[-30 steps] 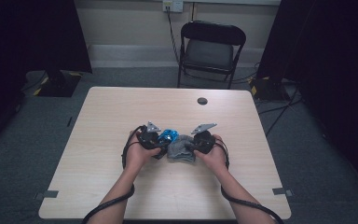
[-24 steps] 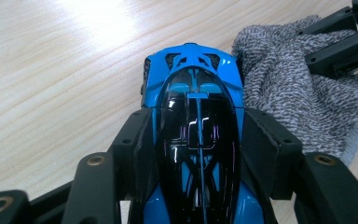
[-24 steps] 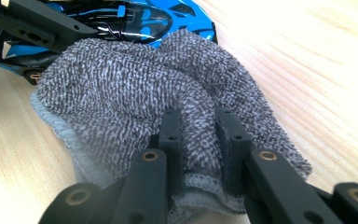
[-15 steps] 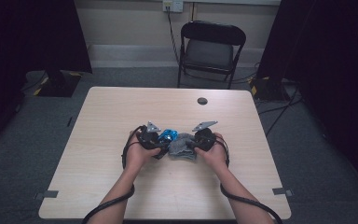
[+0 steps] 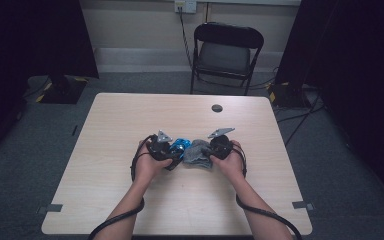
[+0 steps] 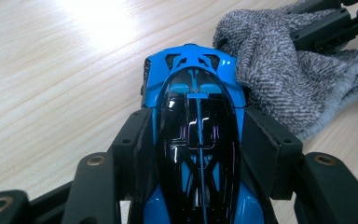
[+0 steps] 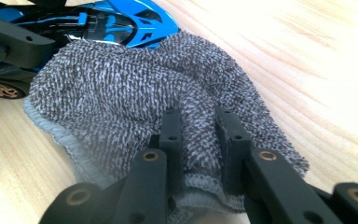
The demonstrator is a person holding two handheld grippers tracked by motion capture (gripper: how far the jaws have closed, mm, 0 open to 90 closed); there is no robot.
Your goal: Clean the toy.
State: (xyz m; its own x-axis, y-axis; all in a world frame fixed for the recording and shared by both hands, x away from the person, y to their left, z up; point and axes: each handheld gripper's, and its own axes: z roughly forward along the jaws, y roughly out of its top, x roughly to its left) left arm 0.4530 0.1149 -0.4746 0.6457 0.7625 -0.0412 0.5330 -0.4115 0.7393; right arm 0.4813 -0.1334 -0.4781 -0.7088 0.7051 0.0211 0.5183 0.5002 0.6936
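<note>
A blue and black toy car (image 6: 193, 93) sits between the jaws of my left gripper (image 6: 198, 140), whose pads press on both its sides. In the high view the car (image 5: 181, 145) shows at mid-table, between the left gripper (image 5: 172, 152) and the right gripper (image 5: 205, 152). A grey knitted cloth (image 7: 135, 88) lies bunched against the car's nose. My right gripper (image 7: 199, 128) is shut on a fold of this cloth (image 5: 197, 154). In the right gripper view the car (image 7: 116, 21) lies beyond the cloth, with the left gripper's jaw across it.
The light wooden table (image 5: 130, 120) has free room all around the hands. A small dark round object (image 5: 217, 108) lies near the far edge. A black folding chair (image 5: 225, 55) stands behind the table. Cables trail from both grippers off the near edge.
</note>
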